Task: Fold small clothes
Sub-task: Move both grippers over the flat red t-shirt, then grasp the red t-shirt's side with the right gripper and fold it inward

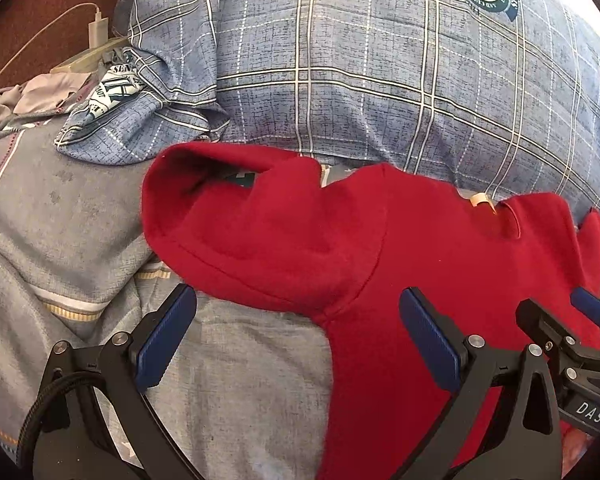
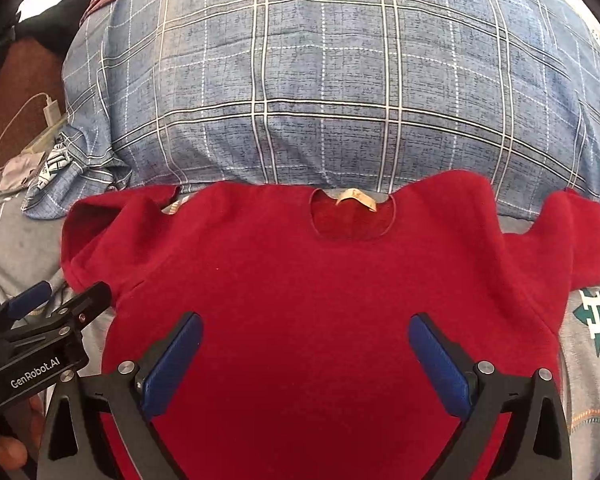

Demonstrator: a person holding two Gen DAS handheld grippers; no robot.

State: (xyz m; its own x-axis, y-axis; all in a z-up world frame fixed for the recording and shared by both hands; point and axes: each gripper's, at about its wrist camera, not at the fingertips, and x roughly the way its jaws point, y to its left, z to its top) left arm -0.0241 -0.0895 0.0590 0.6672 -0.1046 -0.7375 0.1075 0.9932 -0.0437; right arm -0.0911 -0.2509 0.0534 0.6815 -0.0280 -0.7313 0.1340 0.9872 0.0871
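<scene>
**Lining up on the red top**

Looking down, you see the top (image 2: 320, 280) lying flat on the bed (image 2: 592, 380), neck (image 2: 352, 216) far from you, up by the pillow (image 2: 320, 100). Its sleeves stick out left and right, so it runs long from side to side. Your right gripper (image 2: 305, 364) hangs over the middle, jaws wide, holding nothing. Your left gripper (image 1: 298, 340) is wide too, right by the left sleeve (image 1: 260, 232). That sleeve is nearest your left hand, so fold it in first.
</scene>
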